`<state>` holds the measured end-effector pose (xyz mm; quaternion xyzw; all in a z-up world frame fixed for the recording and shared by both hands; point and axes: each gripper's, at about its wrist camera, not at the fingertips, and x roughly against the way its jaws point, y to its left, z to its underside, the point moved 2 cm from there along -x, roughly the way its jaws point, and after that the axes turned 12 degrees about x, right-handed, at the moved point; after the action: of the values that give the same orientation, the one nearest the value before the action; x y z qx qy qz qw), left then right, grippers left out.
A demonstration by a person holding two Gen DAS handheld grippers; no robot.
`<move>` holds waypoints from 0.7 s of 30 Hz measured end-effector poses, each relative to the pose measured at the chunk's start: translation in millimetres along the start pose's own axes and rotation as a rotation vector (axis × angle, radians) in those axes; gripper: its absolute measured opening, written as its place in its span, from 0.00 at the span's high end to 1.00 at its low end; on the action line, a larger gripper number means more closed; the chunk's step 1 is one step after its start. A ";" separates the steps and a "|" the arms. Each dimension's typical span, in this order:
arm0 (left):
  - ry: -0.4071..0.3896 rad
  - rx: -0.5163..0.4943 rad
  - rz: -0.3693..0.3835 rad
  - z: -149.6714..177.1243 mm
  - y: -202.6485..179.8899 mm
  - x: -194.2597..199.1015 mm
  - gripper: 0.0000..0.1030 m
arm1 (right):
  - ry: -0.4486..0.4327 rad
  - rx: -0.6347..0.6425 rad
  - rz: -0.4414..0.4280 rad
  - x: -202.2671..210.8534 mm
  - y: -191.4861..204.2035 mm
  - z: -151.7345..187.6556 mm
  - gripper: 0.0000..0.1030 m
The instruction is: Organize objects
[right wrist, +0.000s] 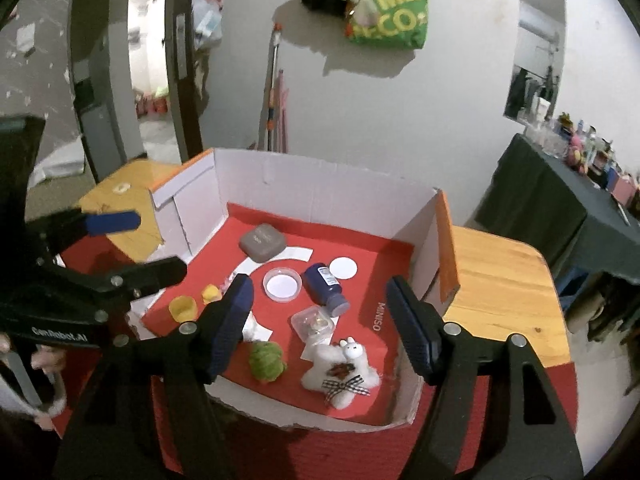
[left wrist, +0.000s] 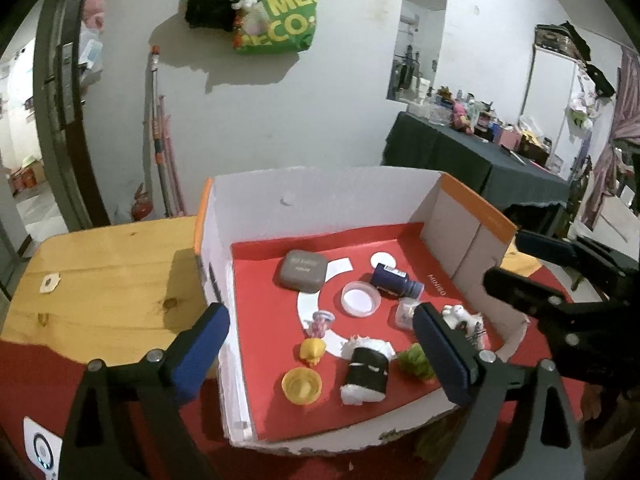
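Observation:
A white cardboard box (left wrist: 256,204) (right wrist: 320,184) with a red floor holds several small things: a grey case (left wrist: 303,271) (right wrist: 262,242), a dark blue bottle (left wrist: 394,280) (right wrist: 326,289) lying down, a round clear lid (left wrist: 360,298) (right wrist: 282,283), a small clear box (right wrist: 313,322), a yellow cup (left wrist: 301,385) (right wrist: 183,307), a yellow duck (left wrist: 312,351), a black-and-white plush roll (left wrist: 366,372), a green plush (left wrist: 416,360) (right wrist: 267,360) and a white plush with a checked bow (right wrist: 342,376). My left gripper (left wrist: 320,356) is open above the box's near left part. My right gripper (right wrist: 320,330) is open above its near right part. Both are empty.
The box stands on a wooden table (left wrist: 104,280) (right wrist: 500,280) partly covered by red cloth (left wrist: 36,380). A dark-clothed side table (left wrist: 472,164) with clutter stands at the right. Bags (left wrist: 276,12) hang on the wall, and a doorway (left wrist: 20,140) opens at the left.

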<state>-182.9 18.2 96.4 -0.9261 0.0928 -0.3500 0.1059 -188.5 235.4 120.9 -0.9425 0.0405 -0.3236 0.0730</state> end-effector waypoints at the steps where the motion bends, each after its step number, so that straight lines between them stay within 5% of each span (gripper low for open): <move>1: -0.003 0.005 -0.009 1.6 0.3 -1.4 0.04 | -0.006 -0.011 0.007 0.0 -0.4 3.3 0.29; 9: -0.033 0.012 -0.099 20.2 6.3 -12.7 0.01 | -0.015 -0.094 0.033 -26.6 0.9 28.6 0.28; 21: -0.021 0.053 -0.128 32.7 17.6 -20.9 0.00 | -0.013 -0.107 0.104 -36.4 1.5 45.1 0.28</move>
<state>-178.2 10.7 54.7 -0.9307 0.0232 -0.3486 0.1089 -189.5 243.4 63.5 -0.9437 0.1064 -0.3108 0.0397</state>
